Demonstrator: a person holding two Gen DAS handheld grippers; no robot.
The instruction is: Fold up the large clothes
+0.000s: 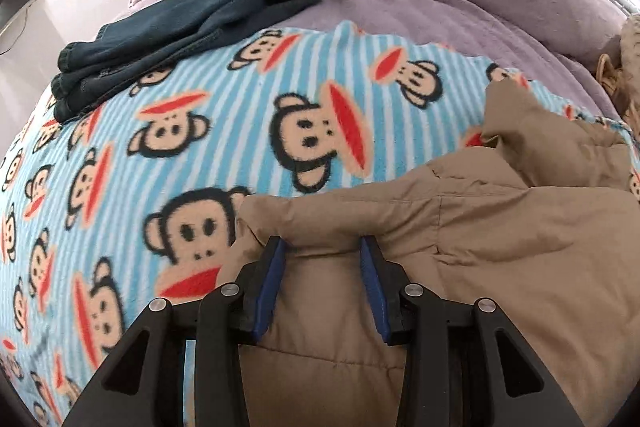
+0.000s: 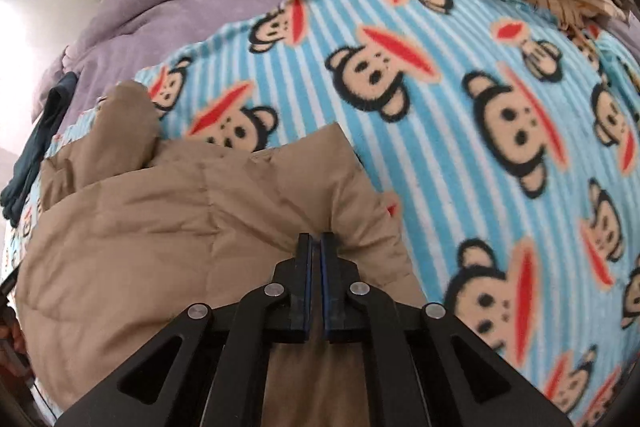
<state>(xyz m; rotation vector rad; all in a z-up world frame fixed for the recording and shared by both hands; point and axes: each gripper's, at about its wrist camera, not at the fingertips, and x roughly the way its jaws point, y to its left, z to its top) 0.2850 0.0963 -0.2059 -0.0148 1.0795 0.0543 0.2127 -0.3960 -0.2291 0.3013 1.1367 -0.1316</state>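
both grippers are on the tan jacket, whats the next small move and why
Probably lower the held edge onto the rest of the tan jacket. The left gripper holds a thick bunch, the right gripper pinches a thin fold, and one tan part still sticks out over the monkey blanket.

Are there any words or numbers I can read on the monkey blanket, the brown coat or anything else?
None: no words, numbers or labels can be read in either view.
The monkey blanket has only cartoon faces and stripes.
The tan padded coat and the dark folded garment show no tag or print.
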